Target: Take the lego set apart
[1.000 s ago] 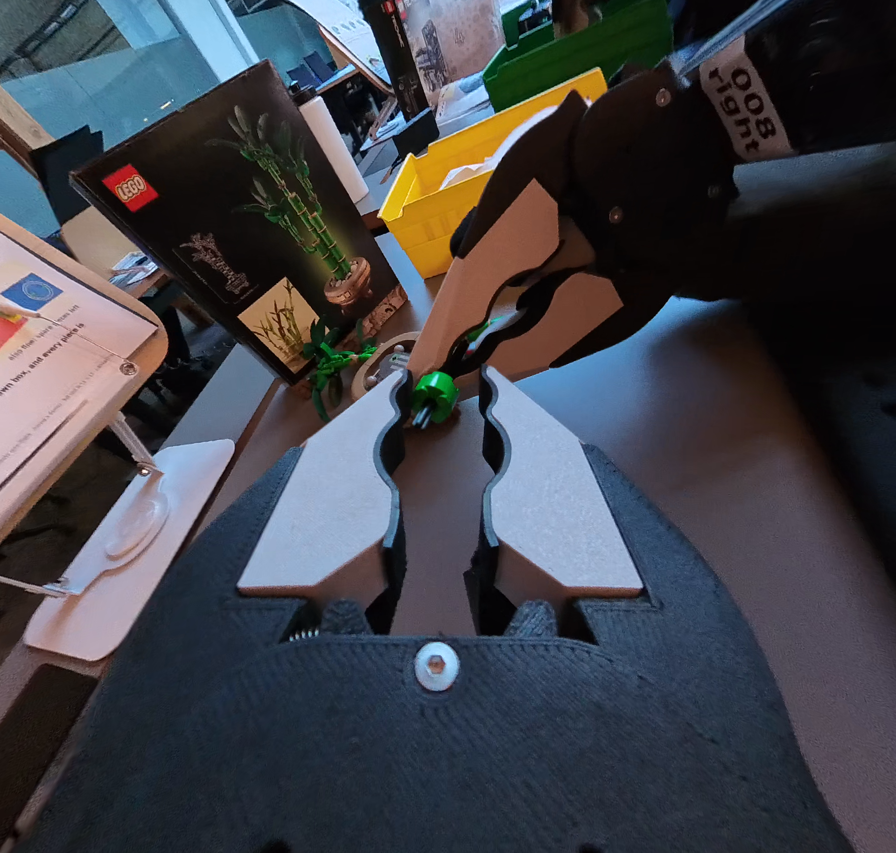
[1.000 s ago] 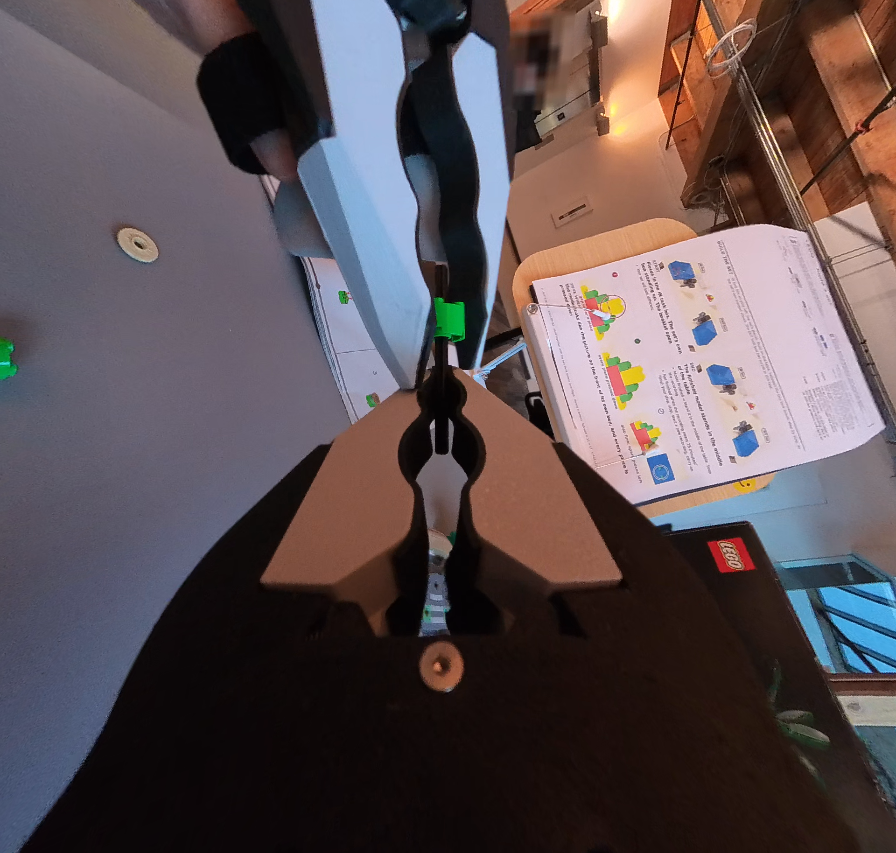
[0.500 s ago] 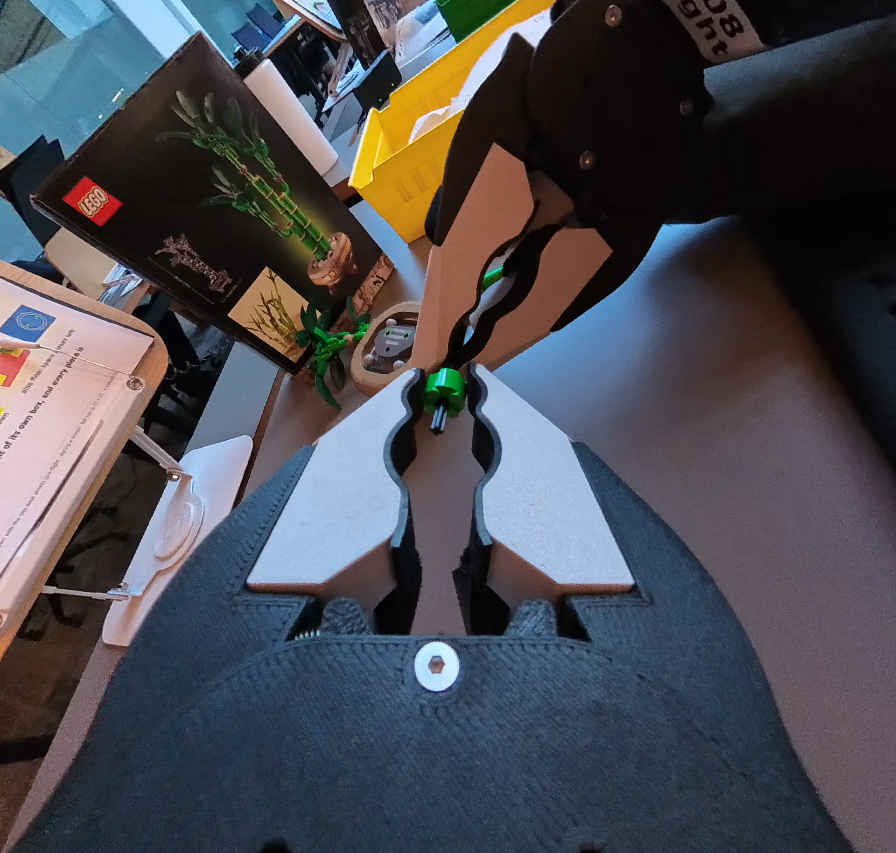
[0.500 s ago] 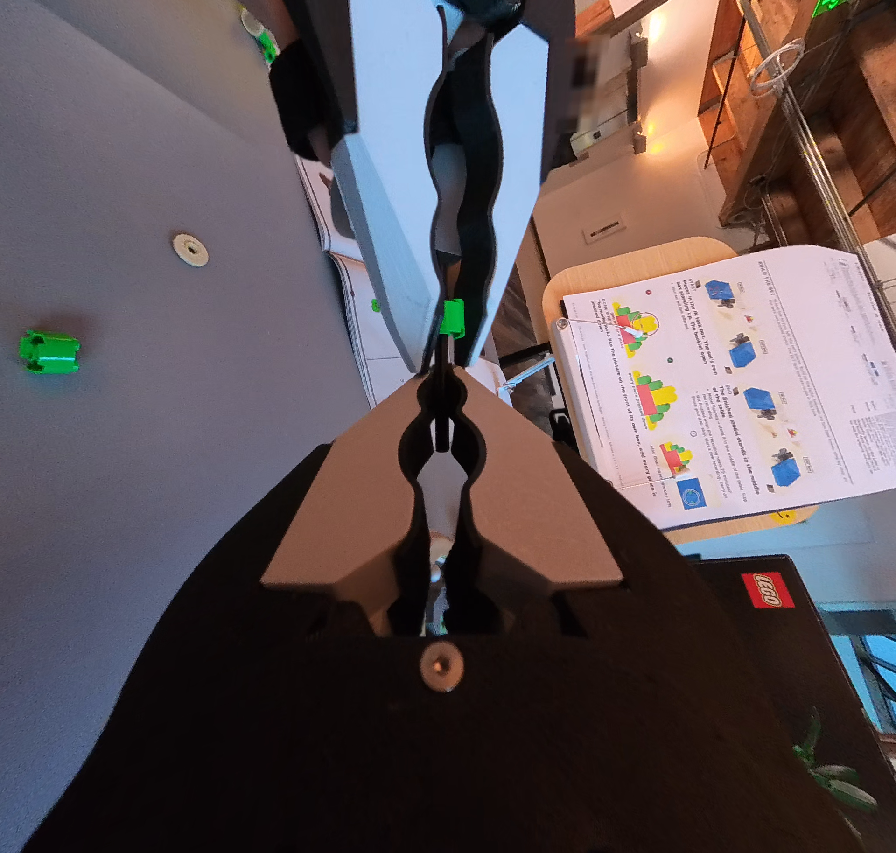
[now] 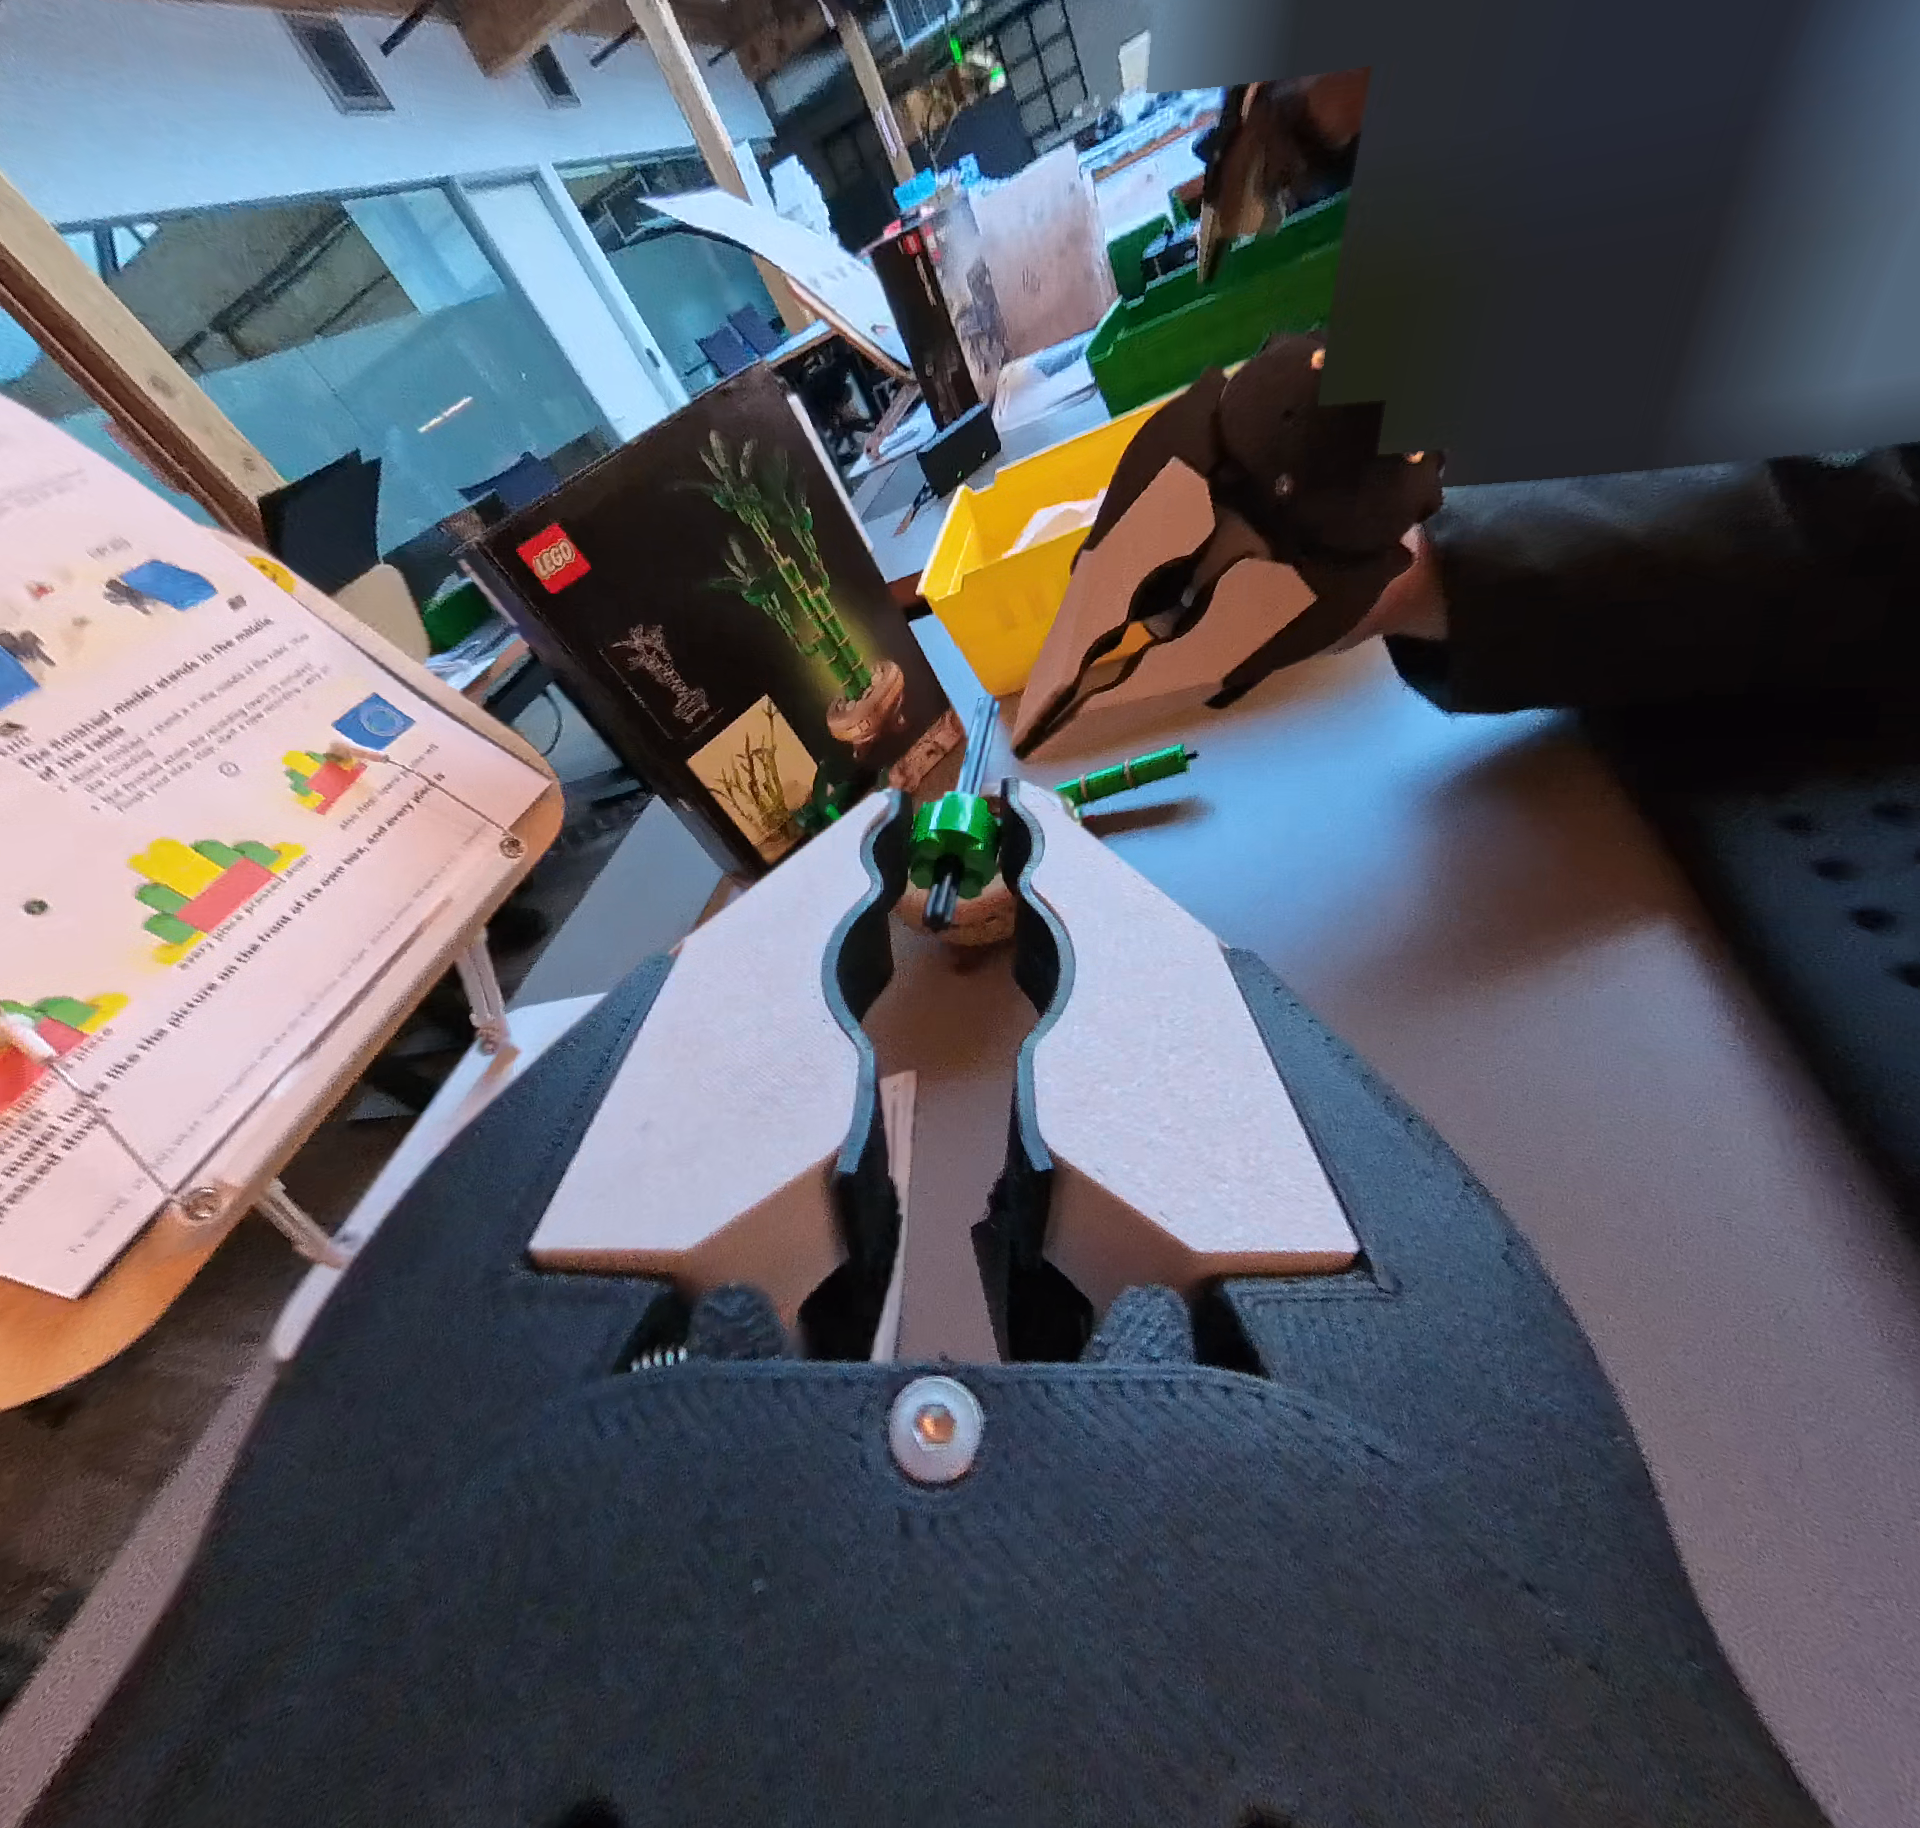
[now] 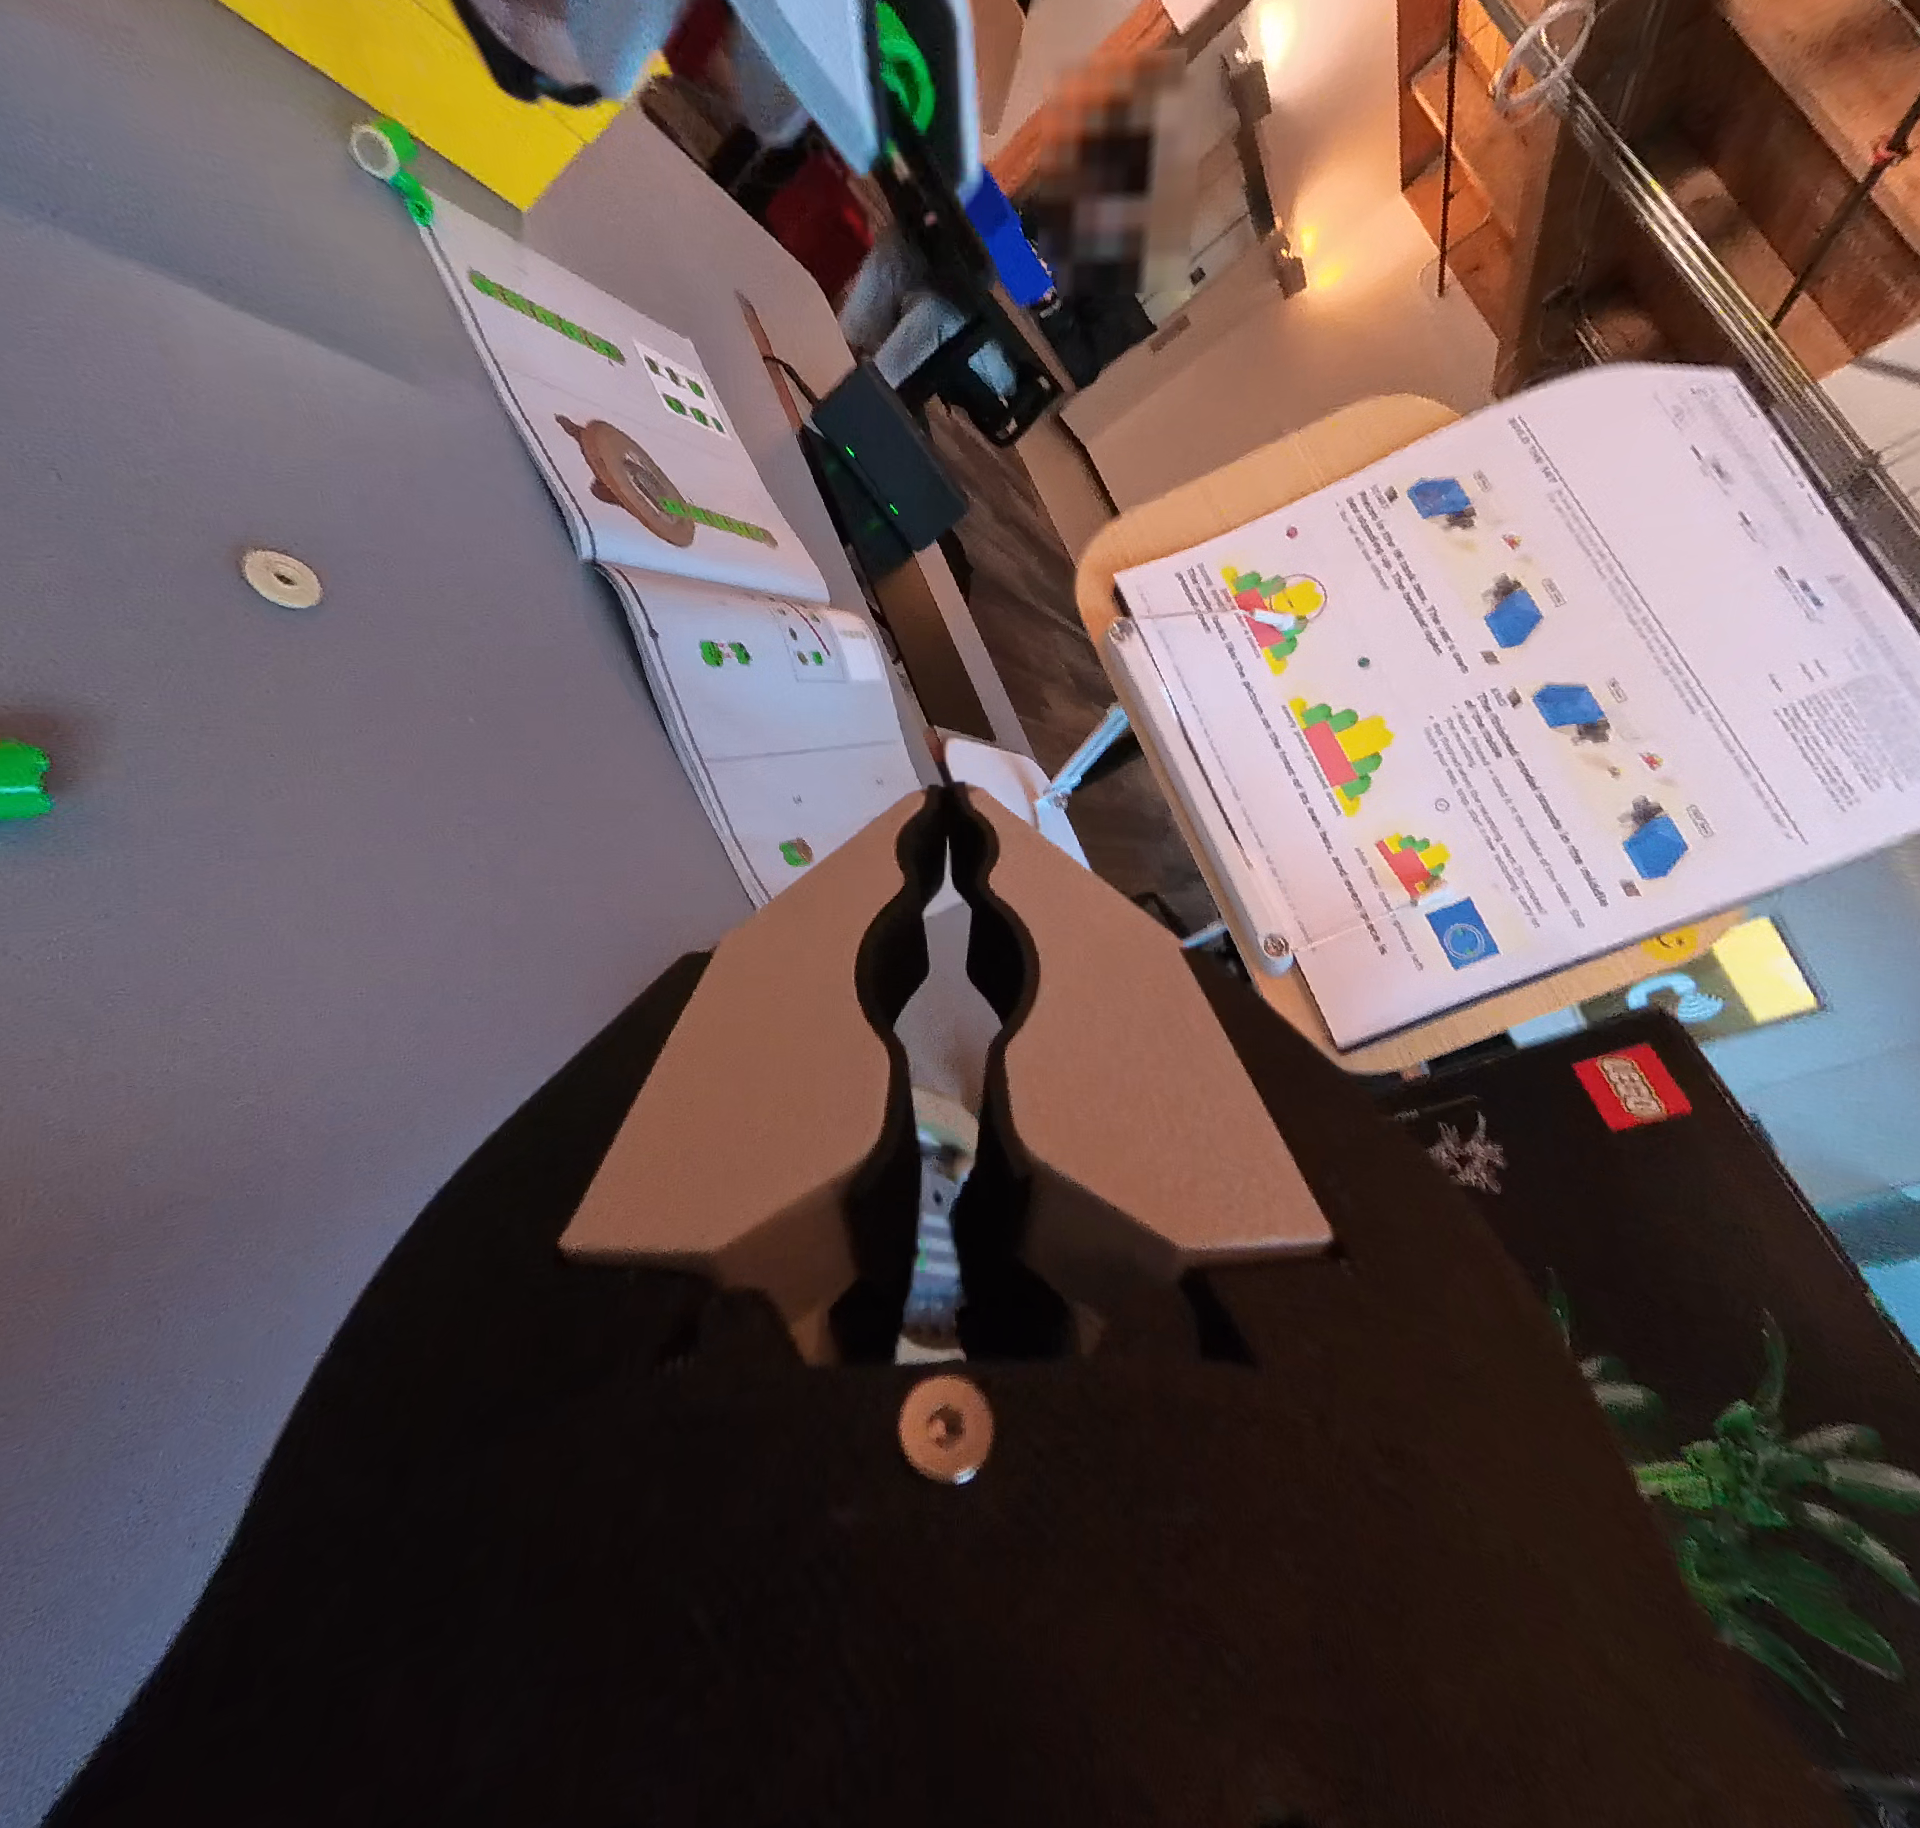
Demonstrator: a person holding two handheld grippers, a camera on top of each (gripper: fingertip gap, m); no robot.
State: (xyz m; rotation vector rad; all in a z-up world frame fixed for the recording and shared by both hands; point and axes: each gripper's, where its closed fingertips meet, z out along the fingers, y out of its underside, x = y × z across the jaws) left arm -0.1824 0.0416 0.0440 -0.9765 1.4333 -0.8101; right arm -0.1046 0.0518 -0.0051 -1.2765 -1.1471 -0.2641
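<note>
My left gripper (image 5: 951, 812) is shut on a green round lego piece (image 5: 951, 838) with a black axle (image 5: 977, 739) through it, held above the grey table (image 5: 1403, 947). The right wrist view shows this piece (image 6: 899, 64) at the top, still in the left gripper. My right gripper (image 6: 948, 812) is shut with nothing visible between its tips. In the left wrist view it (image 5: 1039, 729) sits low over the table, apart from the left one. A green bamboo stalk segment (image 5: 1127, 772) lies on the table just in front of it.
The black lego box (image 5: 727, 615) stands behind, next to a yellow bin (image 5: 997, 583). An instruction board (image 5: 208, 843) stands at the left. An open booklet (image 6: 675, 531), a loose green piece (image 6: 21, 781), a tan disc (image 6: 281, 578) and a ring piece (image 6: 384, 152) lie on the table. Left tips to right tips: about 10 cm.
The grippers have pulled apart. The green piece and axle stayed in my left gripper. My right gripper moved away down to the table, and the green stalk now lies there.
</note>
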